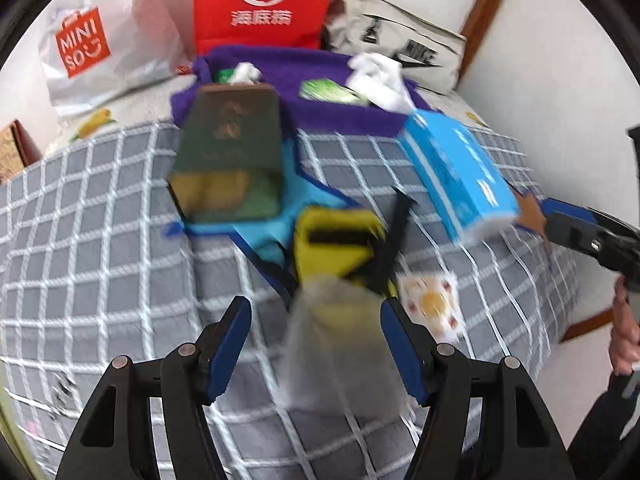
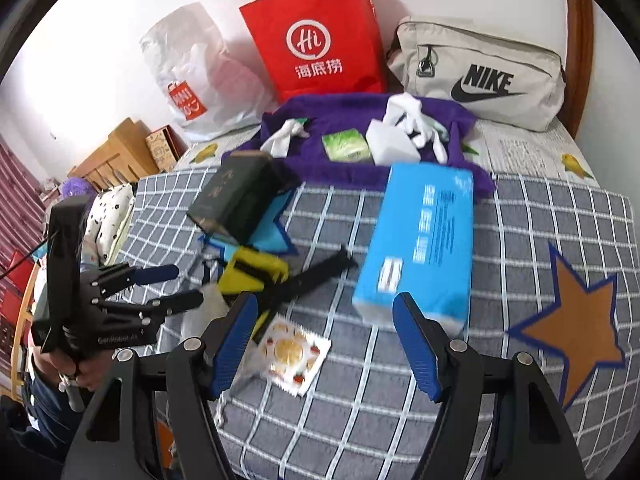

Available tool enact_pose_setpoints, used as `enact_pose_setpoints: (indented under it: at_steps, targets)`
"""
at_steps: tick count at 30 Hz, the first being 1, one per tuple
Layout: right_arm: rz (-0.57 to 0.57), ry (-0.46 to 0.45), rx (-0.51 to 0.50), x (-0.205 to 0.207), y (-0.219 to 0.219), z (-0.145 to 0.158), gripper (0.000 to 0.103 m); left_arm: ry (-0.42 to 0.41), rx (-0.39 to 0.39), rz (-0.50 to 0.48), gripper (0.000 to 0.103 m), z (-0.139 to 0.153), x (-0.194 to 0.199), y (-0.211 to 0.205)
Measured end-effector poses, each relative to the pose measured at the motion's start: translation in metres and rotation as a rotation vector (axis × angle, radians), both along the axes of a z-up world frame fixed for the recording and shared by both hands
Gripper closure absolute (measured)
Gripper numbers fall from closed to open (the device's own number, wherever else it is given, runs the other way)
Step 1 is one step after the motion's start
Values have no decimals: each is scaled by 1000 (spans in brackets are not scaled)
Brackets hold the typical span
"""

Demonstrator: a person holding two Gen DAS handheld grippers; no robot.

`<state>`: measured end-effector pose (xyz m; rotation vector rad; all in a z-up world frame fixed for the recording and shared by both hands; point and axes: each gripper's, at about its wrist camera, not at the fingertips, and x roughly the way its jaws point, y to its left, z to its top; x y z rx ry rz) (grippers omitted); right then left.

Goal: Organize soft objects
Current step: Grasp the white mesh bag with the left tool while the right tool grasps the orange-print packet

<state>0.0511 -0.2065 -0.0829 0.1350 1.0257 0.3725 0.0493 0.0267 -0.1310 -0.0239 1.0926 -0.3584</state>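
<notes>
A purple towel (image 2: 352,168) lies at the back of the bed with white socks (image 2: 412,116), a green packet (image 2: 346,146) and a white block (image 2: 390,142) on it. A blue tissue pack (image 2: 420,240) lies in front of it. My left gripper (image 1: 316,344) is open, and a translucent grey pouch (image 1: 340,344) lies between its fingers. It also shows in the right wrist view (image 2: 188,284) over the pouch (image 2: 208,308). My right gripper (image 2: 324,340) is open, just short of the tissue pack.
A dark green box (image 2: 236,200), a yellow strap pouch (image 2: 252,272) and a patterned sachet (image 2: 294,354) lie on the grey checked blanket (image 2: 520,232). A red paper bag (image 2: 316,40), a white Miniso bag (image 2: 192,80) and a Nike bag (image 2: 480,76) stand against the wall.
</notes>
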Motion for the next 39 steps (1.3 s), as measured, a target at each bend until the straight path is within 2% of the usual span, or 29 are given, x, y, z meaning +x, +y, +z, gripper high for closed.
enact_pose_setpoints:
  at_steps: [2,5,10,13,19,21,23,29,35,39]
  targets:
    - [-5,13,-9,-8,0,-5,33,-18,-22,-45,25,-4,-12,-5]
    - [-2,18,-22,-20,1,-10,33,-54,4,-97,24,-12,-27,-19]
    - [-13,31,-20,-30,0,-21,33,-43,84,-138,23,-37,-33,-35]
    - [-11,42,-38,-36,2,-29,33,-86,128,-177,14,-44,-41,-44]
    - [-18,84,-40,-39,4,-51,33,-126,167,-161,14,-48,-39,-52]
    - [-17,95,-45,-39,5,-55,33,-144,164,-141,24,-47,-37,-49]
    - [-15,103,-52,-40,6,-59,33,-165,177,-125,47,-46,-35,-45]
    - [-15,116,-41,-39,9,-66,33,-146,117,-92,90,-40,-31,-18]
    - [52,105,-42,-31,30,-73,33,-138,78,-2,92,-37,-25,14]
    - [100,94,-66,-21,48,-83,33,-120,32,12,92,-42,-21,21]
